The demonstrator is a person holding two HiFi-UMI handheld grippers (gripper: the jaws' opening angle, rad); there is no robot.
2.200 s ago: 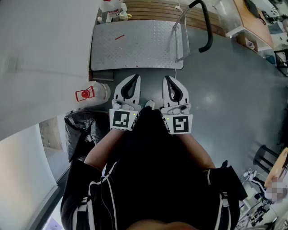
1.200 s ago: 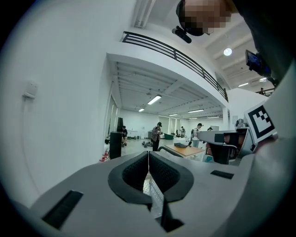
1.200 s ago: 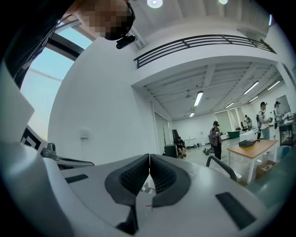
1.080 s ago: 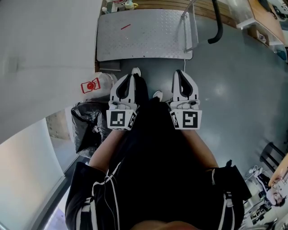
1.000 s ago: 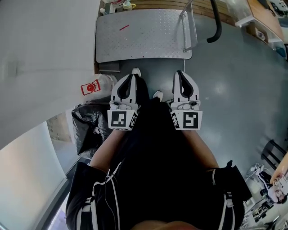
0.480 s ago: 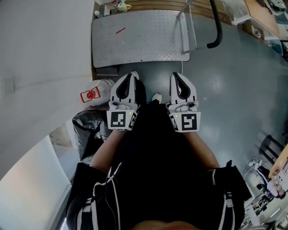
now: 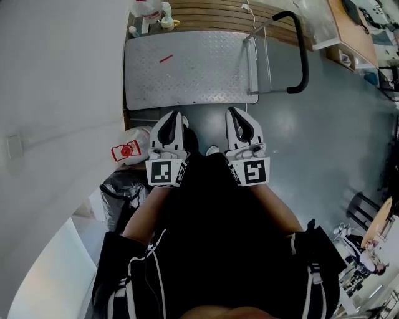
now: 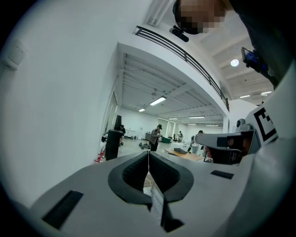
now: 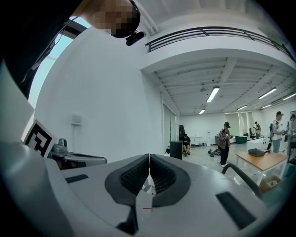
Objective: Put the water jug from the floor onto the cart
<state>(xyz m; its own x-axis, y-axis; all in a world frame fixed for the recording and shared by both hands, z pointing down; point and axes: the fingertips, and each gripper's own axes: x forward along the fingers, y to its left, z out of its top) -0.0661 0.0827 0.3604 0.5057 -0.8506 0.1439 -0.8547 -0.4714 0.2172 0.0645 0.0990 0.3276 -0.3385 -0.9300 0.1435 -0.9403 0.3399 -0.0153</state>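
The water jug (image 7: 128,148), clear plastic with a red label, lies on the floor by the white wall, just left of my left gripper (image 7: 177,114). The cart's silver checker-plate deck (image 7: 187,68) lies straight ahead, its black handle (image 7: 303,56) at the right. My left gripper and right gripper (image 7: 232,111) are side by side, level, tips close to the deck's near edge. Both are shut and empty; in the left gripper view (image 8: 148,155) and the right gripper view (image 9: 149,159) the pads meet. Neither touches the jug.
A black bin bag (image 7: 120,187) slumps on the floor behind the jug. Bottles and small items (image 7: 149,9) stand past the deck's far left corner. The cart handle (image 9: 240,178) rises at the right. Tables and boxes (image 7: 349,37) line the far right.
Both grippers, still shut and empty, have travelled with the person across the floor. The cart's near edge now sits closer to the fingertips. The jug lies closer beside the left gripper.
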